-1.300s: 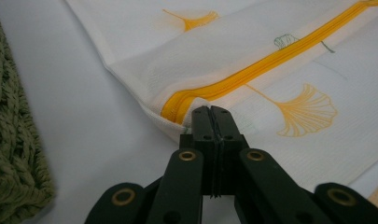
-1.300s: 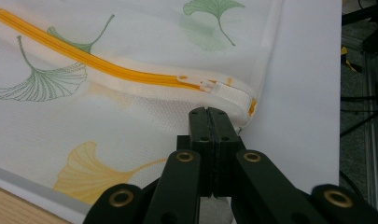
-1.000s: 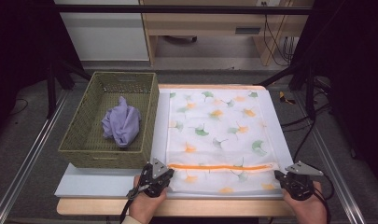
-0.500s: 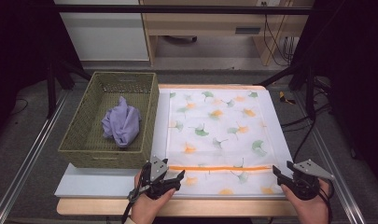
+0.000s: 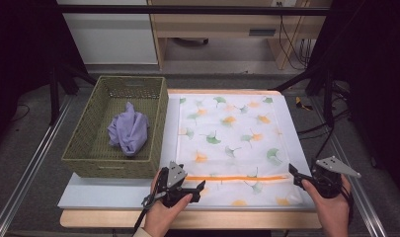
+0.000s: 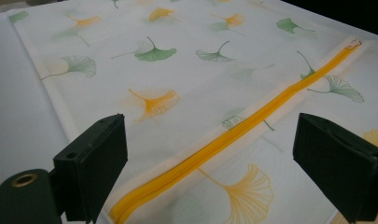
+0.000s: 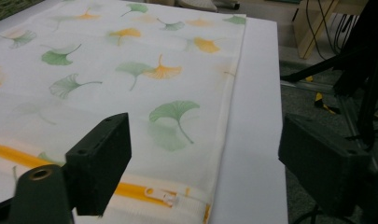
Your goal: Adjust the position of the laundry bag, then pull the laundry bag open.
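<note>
Laundry bag (image 5: 227, 143) lies flat, zipper (image 5: 237, 177) crosswise; your left claw (image 5: 190, 187) and right claw (image 5: 297, 177) hover at its ends, just spread, empty.

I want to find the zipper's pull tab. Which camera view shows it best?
The right gripper view: the white pull tab lies close and sharp at the orange zipper's end. The left gripper view shows it small and far. In the high view the zipper shows as a thin line.
</note>
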Tool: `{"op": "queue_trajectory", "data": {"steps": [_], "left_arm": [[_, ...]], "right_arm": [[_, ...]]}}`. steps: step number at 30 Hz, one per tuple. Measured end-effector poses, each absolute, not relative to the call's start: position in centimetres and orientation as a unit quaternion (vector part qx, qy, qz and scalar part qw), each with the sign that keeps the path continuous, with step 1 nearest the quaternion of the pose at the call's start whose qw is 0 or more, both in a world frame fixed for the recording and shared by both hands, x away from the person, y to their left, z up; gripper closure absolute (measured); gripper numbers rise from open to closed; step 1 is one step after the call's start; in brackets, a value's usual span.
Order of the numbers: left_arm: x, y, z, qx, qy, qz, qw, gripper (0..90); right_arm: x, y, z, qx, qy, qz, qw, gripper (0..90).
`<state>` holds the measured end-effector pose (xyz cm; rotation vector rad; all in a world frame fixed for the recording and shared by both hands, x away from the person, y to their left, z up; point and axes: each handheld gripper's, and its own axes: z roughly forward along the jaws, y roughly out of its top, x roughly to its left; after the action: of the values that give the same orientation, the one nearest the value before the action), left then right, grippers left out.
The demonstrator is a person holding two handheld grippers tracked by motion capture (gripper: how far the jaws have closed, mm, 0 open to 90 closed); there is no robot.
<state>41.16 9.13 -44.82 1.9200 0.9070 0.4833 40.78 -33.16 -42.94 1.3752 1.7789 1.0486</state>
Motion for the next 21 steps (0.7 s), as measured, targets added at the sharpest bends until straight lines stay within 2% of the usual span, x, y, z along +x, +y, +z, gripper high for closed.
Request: {"op": "queue_trajectory", "data": {"steps": [13,17,21], "left_arm": [[44.0,7.4,-44.8,0.798,0.349,0.208,0.446,8.7],[43.6,7.8,-45.1,0.798,0.351,0.21,0.442,8.9],[42.9,8.5,-45.0,0.794,0.354,0.215,0.445,9.3]], "right_arm": [[42.7,-33.1,-42.7,0.526,0.688,0.388,0.316,35.6],[42.6,-33.2,-43.5,0.533,0.694,0.384,0.294,40.3],[42.4,-33.2,-44.2,0.535,0.706,0.378,0.268,49.2]]}}
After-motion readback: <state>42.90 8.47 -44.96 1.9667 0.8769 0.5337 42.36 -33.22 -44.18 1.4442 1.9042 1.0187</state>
